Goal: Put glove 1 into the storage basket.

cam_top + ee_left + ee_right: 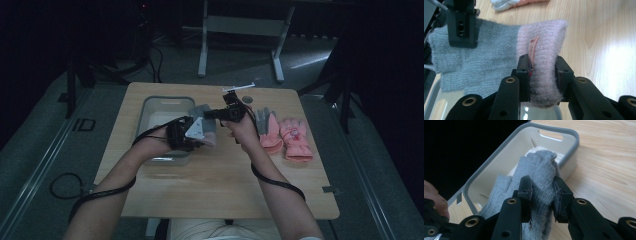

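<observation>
1. Above the near rim of the grey bin (150,102), both grippers hold one knitted glove (205,125) between them, lifted off the wooden table (220,185). The glove is grey at the finger end and pink at the cuff.

2. The left gripper (541,77) pinches the pink cuff, its jaws pressed into the knit on either side, with a small sewn label standing just beside one pad.

3. The right gripper (541,195) pinches the grey finger end, its jaws squeezing a bunched fold of the wool. In the left gripper view one of its jaws shows farther off on the grey part.

4. Judged from how things lie, the job looks like putting gloves away into the bin, and it is at an early to middle stage: this glove is lifted and over the bin's edge but not yet let go. Something pale lies on the bin floor; the light is too poor to say whether it is another glove.

5. Two pink padded gloves (285,137) lie flat on the table to the right, just beside the right hand, apparently left to do.

6. For room: the bin's inside is mostly open and its walls are low, so lowering the glove should meet little. The near rim sits right under the hanging glove and could catch it. The table front is bare, and the pink gloves are well apart from the table's right edge.
</observation>
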### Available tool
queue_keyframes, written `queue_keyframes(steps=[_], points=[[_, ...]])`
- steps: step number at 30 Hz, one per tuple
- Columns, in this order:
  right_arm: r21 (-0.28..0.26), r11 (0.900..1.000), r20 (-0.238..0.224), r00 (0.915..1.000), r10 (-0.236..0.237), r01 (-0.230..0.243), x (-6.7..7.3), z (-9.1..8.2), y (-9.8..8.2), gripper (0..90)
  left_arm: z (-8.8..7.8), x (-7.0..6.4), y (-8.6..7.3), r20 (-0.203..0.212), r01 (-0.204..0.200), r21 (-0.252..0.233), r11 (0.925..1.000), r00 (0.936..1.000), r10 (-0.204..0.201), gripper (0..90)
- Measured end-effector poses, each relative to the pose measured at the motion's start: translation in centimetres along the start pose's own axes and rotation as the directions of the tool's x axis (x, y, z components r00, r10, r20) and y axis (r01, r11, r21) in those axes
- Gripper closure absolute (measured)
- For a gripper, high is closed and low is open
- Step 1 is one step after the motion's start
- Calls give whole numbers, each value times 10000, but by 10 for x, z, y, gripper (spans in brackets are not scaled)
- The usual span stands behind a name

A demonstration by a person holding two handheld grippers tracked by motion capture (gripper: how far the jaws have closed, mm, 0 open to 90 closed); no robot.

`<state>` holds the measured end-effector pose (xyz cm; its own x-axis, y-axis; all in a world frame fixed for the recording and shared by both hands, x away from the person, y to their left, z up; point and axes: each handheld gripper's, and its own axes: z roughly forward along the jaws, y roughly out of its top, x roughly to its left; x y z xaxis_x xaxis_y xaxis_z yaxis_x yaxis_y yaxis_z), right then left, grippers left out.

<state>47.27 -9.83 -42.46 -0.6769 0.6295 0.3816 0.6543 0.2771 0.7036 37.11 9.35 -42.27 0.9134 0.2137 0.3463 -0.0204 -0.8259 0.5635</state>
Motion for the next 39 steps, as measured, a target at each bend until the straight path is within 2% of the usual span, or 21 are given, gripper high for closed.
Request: queue_keyframes(steps=[4,6,8,9,15,18,21,26,28,30,31,34,39], points=[[13,10000,-48,10000,-67,67,10,13,5,719,-8,7,-12,90,84,284,9996,9999,-87,704],[12,10000,-72,10000,-29,29,15,21,7,719,-11,8,-19,19,-18,462,9989,10000,17,704],[41,10000,-106,9999,-67,67,17,25,9,719,-11,8,-19,19,-18,462,9989,10000,17,704],[101,9999,-129,9999,-100,102,22,35,11,719,-15,11,-33,24,189,553,9983,9998,-190,703],[362,9991,-81,9998,-207,209,35,63,19,718,-20,16,-59,-101,407,824,9958,9992,-400,702],[487,9983,-24,9995,-321,322,41,78,22,719,-19,22,-71,5,635,973,9932,9980,-639,701],[512,9981,91,9994,-349,344,43,91,22,718,-13,28,-83,184,797,1075,9910,9964,-822,700],[692,9974,205,9995,-223,208,42,106,21,717,1,34,-96,290,678,1401,9878,9969,-725,698],[725,9972,232,9995,-211,193,42,109,21,718,4,35,-98,303,740,1434,9869,9964,-791,698],[833,9958,518,9977,-429,385,40,119,20,717,12,37,-101,378,614,1753,9826,9969,-690,698],[833,9958,518,9977,-429,385,40,119,20,717,12,37,-101,378,614,1753,9826,9969,-690,698],[993,9945,793,9960,-422,342,35,129,17,716,21,39,-101,420,265,2155,9761,9985,-363,697],[1274,9911,1169,9916,-548,398,32,136,19,709,31,43,-104,658,310,2117,9768,9968,-458,695]])
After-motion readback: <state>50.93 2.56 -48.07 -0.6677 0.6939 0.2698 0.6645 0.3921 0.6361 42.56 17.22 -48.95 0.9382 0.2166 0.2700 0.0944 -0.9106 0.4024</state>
